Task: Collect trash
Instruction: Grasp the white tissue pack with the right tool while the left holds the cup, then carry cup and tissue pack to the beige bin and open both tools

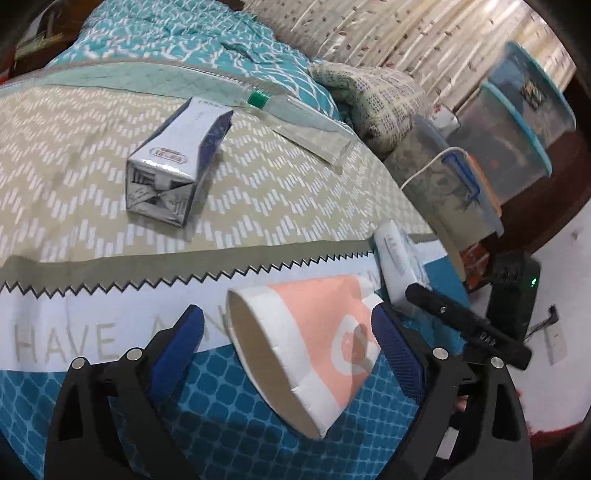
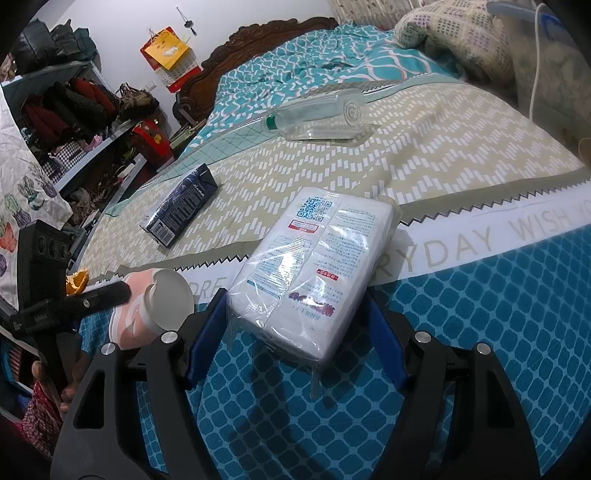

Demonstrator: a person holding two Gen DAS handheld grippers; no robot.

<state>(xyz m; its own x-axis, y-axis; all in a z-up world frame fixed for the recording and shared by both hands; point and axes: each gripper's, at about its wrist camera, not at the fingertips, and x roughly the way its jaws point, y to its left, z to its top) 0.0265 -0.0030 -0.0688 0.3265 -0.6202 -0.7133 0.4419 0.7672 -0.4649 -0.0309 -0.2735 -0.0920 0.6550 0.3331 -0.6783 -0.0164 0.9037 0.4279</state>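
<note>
A pink and white paper cup lies on its side on the blue bedspread, mouth toward the camera. It lies between the fingers of my left gripper, which is open, with a gap showing at the left finger. My right gripper is shut on a plastic-wrapped tissue pack, whose near end is raised off the bed. The cup sits just left of it. Farther up the bed lie a dark blue drink carton and a clear bottle with a green cap.
Stacked plastic storage bins and a white cable stand off the bed's right side. A patterned pillow rests at the far right. Shelves with clothes line the left, and a carved headboard closes the far end.
</note>
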